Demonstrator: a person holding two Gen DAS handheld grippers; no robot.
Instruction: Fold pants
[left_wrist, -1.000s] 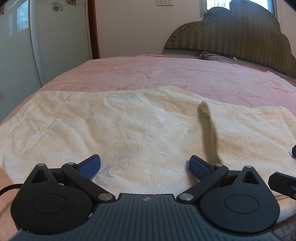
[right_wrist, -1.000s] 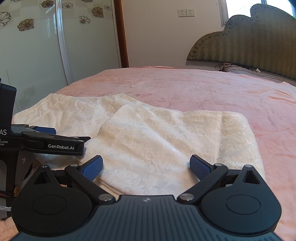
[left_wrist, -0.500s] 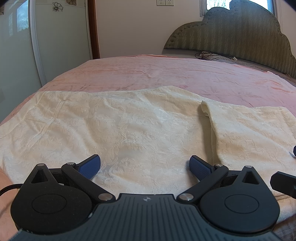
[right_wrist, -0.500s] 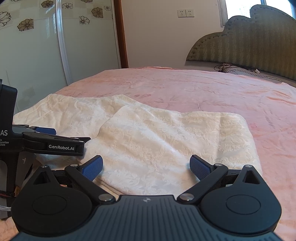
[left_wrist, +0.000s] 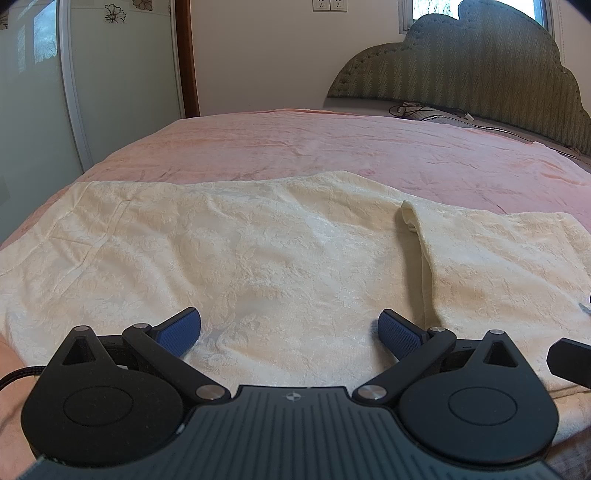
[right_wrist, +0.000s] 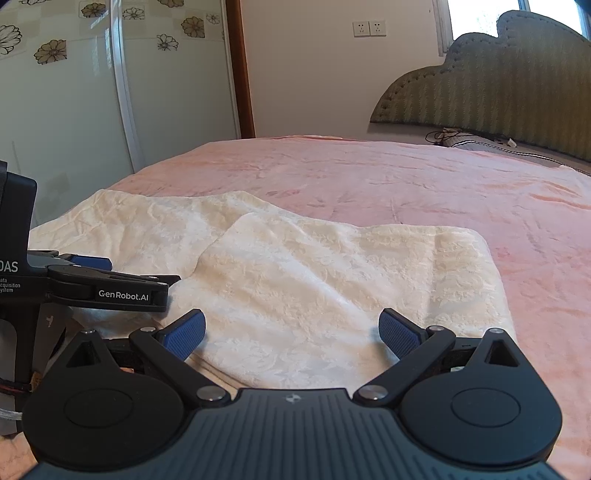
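Note:
Cream patterned pants (left_wrist: 280, 251) lie flat on the pink bed, with one part folded over on the right (left_wrist: 491, 251). In the right wrist view the folded layer (right_wrist: 351, 273) lies on top of the rest. My left gripper (left_wrist: 290, 330) is open and empty, just above the near edge of the pants. My right gripper (right_wrist: 291, 330) is open and empty over the near edge of the folded part. The left gripper's body (right_wrist: 92, 288) shows at the left of the right wrist view.
The pink bedspread (left_wrist: 332, 147) stretches far beyond the pants. A padded green headboard (left_wrist: 480, 74) stands at the back right with a cable (left_wrist: 424, 109) at its foot. A sliding wardrobe door (right_wrist: 74, 110) is on the left.
The right gripper has risen and drawn back slightly; its view shows more of the bed. The left gripper has barely moved. The pants lie as before.

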